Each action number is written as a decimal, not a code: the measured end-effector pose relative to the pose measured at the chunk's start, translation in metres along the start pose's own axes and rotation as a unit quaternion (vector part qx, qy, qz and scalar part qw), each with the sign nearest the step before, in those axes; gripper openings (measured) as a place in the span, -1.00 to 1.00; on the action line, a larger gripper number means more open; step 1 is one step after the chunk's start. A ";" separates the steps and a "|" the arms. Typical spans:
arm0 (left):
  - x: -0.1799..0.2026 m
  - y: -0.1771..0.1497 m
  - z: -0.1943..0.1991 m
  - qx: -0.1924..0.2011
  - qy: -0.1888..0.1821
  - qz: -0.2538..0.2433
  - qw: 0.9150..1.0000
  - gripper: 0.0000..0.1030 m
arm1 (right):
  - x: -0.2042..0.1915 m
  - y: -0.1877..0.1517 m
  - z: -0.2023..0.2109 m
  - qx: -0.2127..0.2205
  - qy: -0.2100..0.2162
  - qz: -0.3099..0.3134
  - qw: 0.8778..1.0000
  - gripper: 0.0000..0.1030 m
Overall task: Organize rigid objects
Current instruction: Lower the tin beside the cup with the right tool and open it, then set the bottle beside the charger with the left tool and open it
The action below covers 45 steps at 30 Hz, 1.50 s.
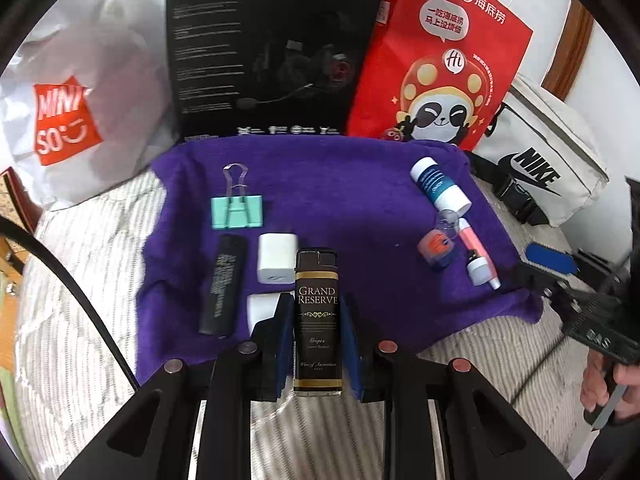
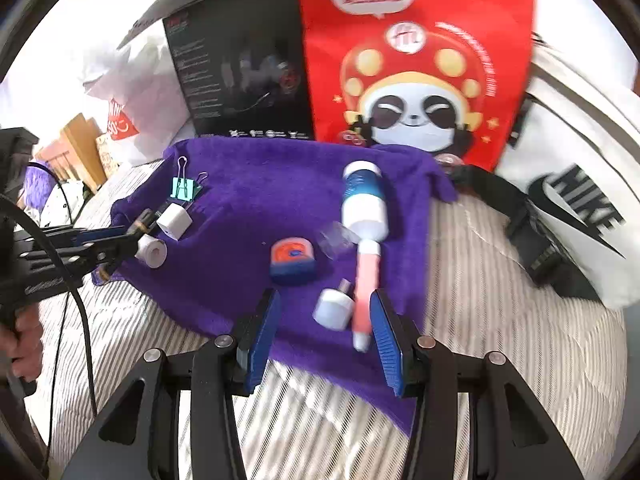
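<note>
My left gripper (image 1: 317, 312) is shut on a black and gold "Grand Reserve" lighter (image 1: 317, 320), held over the front of the purple towel (image 1: 340, 184). On the towel's left lie a mint binder clip (image 1: 237, 210), a black stick (image 1: 223, 285) and a white charger cube (image 1: 277, 258). My right gripper (image 2: 324, 316) is open over the towel's right front, around a small white cap (image 2: 333, 308) and a pink tube (image 2: 366, 280). A blue and orange tape dispenser (image 2: 293, 260) and a white and blue bottle (image 2: 363, 200) lie just beyond.
A black Hecate box (image 1: 276, 40), a red panda bag (image 1: 436, 60), a white Miniso bag (image 1: 72, 112) and a white Nike bag (image 1: 540, 160) stand behind the towel. The towel lies on a striped bed cover (image 2: 500, 320). A white tape roll (image 2: 151, 251) lies by the left gripper.
</note>
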<state>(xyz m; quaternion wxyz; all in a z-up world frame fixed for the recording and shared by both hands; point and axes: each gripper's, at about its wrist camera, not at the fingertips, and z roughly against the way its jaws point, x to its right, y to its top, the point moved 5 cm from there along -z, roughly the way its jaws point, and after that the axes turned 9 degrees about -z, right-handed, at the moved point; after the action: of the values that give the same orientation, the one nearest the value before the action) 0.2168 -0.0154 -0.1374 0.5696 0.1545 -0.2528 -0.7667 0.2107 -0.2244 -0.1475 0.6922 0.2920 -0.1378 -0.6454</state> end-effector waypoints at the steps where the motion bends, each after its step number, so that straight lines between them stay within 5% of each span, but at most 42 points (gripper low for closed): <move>1: 0.002 0.001 -0.003 -0.001 -0.003 0.000 1.000 -0.56 | 0.005 -0.002 0.005 0.004 -0.003 -0.006 1.000 -0.09; 8: 0.012 0.013 -0.034 -0.023 -0.013 0.002 1.000 -0.56 | 0.020 -0.013 0.027 0.016 0.002 -0.034 0.999 -0.09; 15: 0.007 0.016 -0.057 -0.044 0.024 -0.008 0.999 -0.56 | 0.027 -0.020 0.034 0.015 0.006 -0.043 0.999 -0.09; 34: 0.014 0.014 -0.065 -0.071 0.050 -0.023 0.996 -0.49 | 0.014 -0.023 0.035 0.009 0.020 -0.045 0.999 -0.09; 40: 0.030 0.010 -0.055 -0.073 0.028 -0.027 0.997 -0.21 | 0.013 -0.026 0.047 0.020 -0.004 -0.037 0.999 0.03; 45: 0.046 0.009 -0.025 -0.048 0.021 -0.041 0.998 0.29 | 0.014 -0.031 0.059 0.025 -0.016 -0.039 0.999 0.21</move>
<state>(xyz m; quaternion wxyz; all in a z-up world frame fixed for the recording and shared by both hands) 0.2232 -0.0664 -0.1501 0.5500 0.1536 -0.1970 -0.7969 0.1539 -0.2512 -0.1209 0.6567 0.3039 -0.1541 -0.6727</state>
